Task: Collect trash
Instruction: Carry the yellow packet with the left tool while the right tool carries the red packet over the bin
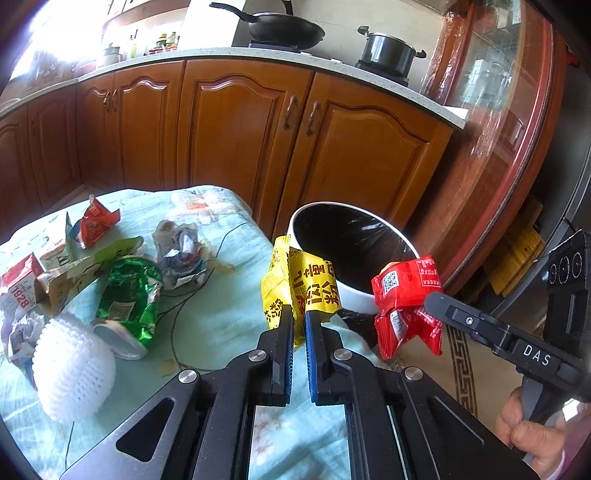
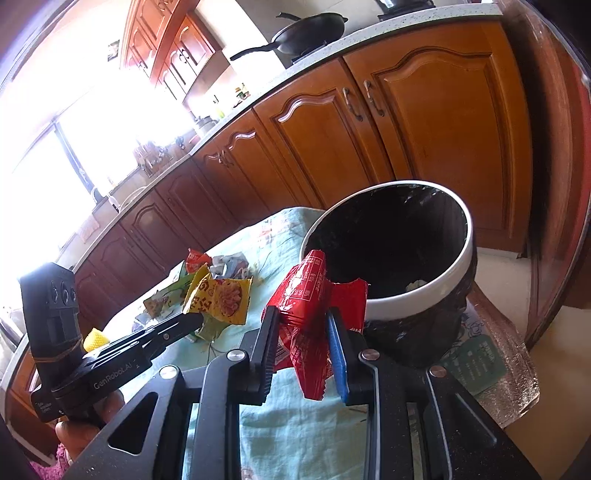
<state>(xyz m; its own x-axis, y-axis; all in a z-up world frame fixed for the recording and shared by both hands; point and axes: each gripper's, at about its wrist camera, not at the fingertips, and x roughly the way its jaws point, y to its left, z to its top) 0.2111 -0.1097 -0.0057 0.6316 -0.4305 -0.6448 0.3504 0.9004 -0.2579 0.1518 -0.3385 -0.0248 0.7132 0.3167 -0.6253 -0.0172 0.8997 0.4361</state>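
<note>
two wrappers held: left gripper (image 1: 300, 314) clamps yellow wrapper (image 1: 301, 286), right gripper (image 2: 303, 325) red wrapper (image 2: 314, 295); next, release over bin (image 2: 388, 306) off the bench (image 1: 207, 295) corner.

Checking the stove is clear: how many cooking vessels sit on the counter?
2: a black wok on the left burner, a lidded pot on the right. Others may be hidden.

Both wrist cams sit close behind their own jaws, angled down across the cloth-covered counter (image 1: 207, 325) toward the wooden cabinets (image 1: 236, 136), left cam further left, right cam tilted, both sharing the white bin (image 2: 424, 295), the wok (image 1: 284, 27) and each other's gripper.
</note>
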